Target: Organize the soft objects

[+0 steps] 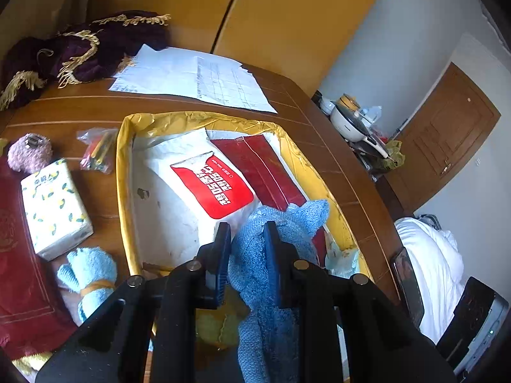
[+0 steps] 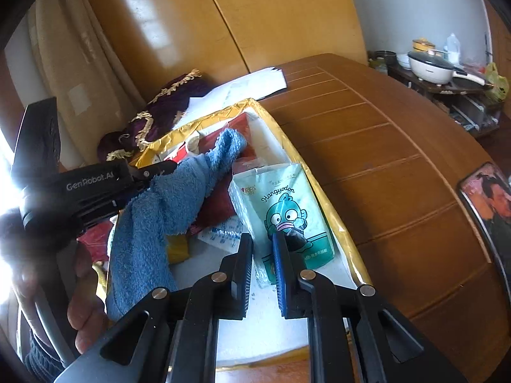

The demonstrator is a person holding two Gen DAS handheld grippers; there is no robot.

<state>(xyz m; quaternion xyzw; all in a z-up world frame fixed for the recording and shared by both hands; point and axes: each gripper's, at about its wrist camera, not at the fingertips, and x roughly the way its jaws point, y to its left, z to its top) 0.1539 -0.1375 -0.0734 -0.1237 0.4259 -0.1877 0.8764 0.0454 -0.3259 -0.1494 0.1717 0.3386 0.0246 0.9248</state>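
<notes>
My left gripper (image 1: 247,242) is shut on a blue terry towel (image 1: 271,255), which hangs over the near end of a yellow-lined box (image 1: 124,172). In the right wrist view the towel (image 2: 166,204) drapes across the box (image 2: 322,191) from the left gripper's tip. Inside the box lie a white pack with a red label (image 1: 210,185) and a dark red pack (image 1: 265,172). My right gripper (image 2: 262,249) is closed on the lower edge of a teal Hangyodon tissue pack (image 2: 287,204) at the box's right side.
On the wooden table (image 2: 383,159) left of the box are a lemon-print tissue pack (image 1: 54,207), a rolled light-blue cloth (image 1: 89,274), a pink fuzzy item (image 1: 28,153), a small plastic bag (image 1: 97,151) and a red cloth (image 1: 19,271). Papers (image 1: 191,76) and a purple fringed cloth (image 1: 80,51) lie behind it.
</notes>
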